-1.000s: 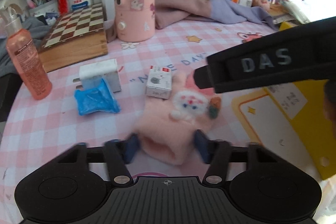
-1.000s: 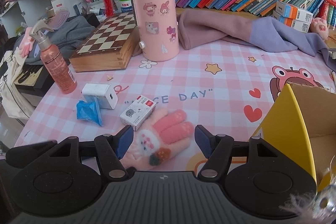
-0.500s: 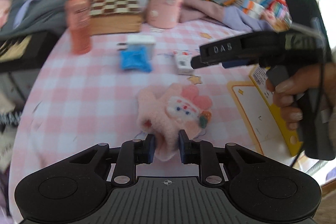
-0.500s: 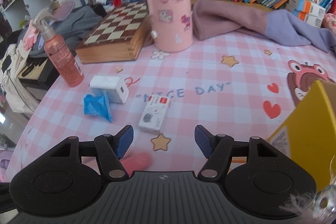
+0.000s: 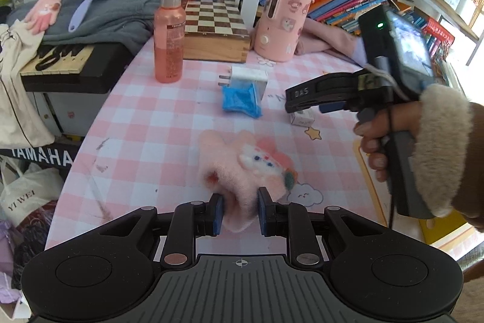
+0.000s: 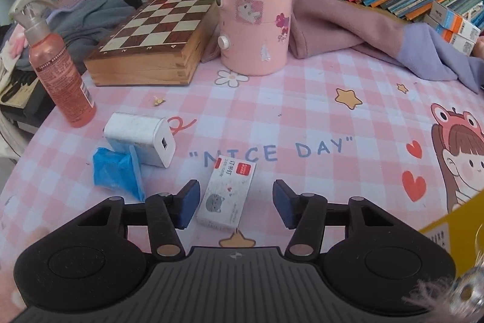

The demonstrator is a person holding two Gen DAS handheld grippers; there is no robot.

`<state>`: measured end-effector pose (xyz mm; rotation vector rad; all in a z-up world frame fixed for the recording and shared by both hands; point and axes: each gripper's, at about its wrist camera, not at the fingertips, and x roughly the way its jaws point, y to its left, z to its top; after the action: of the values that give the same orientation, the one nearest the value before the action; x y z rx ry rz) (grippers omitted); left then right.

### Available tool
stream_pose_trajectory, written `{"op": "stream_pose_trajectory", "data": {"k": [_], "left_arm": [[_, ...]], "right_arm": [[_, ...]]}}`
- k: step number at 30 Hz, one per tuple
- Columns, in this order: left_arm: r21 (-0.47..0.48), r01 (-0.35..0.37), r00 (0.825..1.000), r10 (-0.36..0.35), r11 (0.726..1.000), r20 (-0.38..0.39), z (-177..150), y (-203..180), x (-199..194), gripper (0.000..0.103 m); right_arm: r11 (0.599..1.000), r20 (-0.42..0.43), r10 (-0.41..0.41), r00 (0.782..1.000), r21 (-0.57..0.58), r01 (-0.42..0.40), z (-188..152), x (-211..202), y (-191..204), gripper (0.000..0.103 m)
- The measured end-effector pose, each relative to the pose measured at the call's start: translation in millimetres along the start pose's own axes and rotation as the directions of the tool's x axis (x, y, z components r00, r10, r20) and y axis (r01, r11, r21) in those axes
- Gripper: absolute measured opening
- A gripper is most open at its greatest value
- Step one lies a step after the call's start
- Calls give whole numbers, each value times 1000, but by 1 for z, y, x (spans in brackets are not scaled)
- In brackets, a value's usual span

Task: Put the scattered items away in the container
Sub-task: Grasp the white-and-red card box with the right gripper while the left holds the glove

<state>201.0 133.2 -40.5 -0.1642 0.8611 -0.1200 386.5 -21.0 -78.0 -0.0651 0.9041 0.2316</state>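
Your left gripper [image 5: 240, 214] has its fingers pinched on the cuff end of the pink glove [image 5: 248, 168], which hangs forward from the pads over the worktop [image 5: 145, 135]. Gripping the cuff makes sense: it is the narrowest, firmest part, and the bulky decorated half dangles free instead of bunching between the pads.

Your right gripper [image 6: 236, 206] has just been closing, yet its fingers are still spread, straddling the small white box [image 6: 228, 192] without touching it. The left pad sits just beside the box's edge; the right pad stands further off, so you are slightly off centre. The box lies flat and slanted on the worktop, and you seem to be lining up across its short width, the only span the pads can take.

The charger [image 6: 142, 138] and the blue packet [image 6: 118, 171] lie touching each other just left of the box, still to be collected. The yellow container [image 6: 453, 220] shows only as a corner at the right edge, so both loads must travel that way.
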Motion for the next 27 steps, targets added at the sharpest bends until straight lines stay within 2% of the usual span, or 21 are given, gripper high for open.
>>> {"op": "stream_pose_trajectory", "data": {"k": [3,4,6,11,21,27], "left_arm": [[-16,4,1000,-4,1000,-1,1,1,0,21],[-23,6,1000,-6,1000,2,1,1,0,21],[-32,11,1000,-10,999,12,3,0,-2,21],[-24,23,999,-22,999,47,10,-4,-7,21],[-7,52,991,-51,999,126,19,-15,-25,21],[-73,85,981,-71,994,182,21,-13,-44,21]], "right_arm": [[1000,-4,-9,1000,-24,9,-2,5,3,43],[999,3,-5,1000,-40,5,-3,4,4,32],[999,2,13,1000,-45,-13,-4,1,4,28],[998,32,43,999,-39,-42,-7,-19,-2,28],[996,114,88,990,-4,-88,-23,-89,-18,28],[994,149,106,983,-16,-104,-42,-131,-26,28]]}}
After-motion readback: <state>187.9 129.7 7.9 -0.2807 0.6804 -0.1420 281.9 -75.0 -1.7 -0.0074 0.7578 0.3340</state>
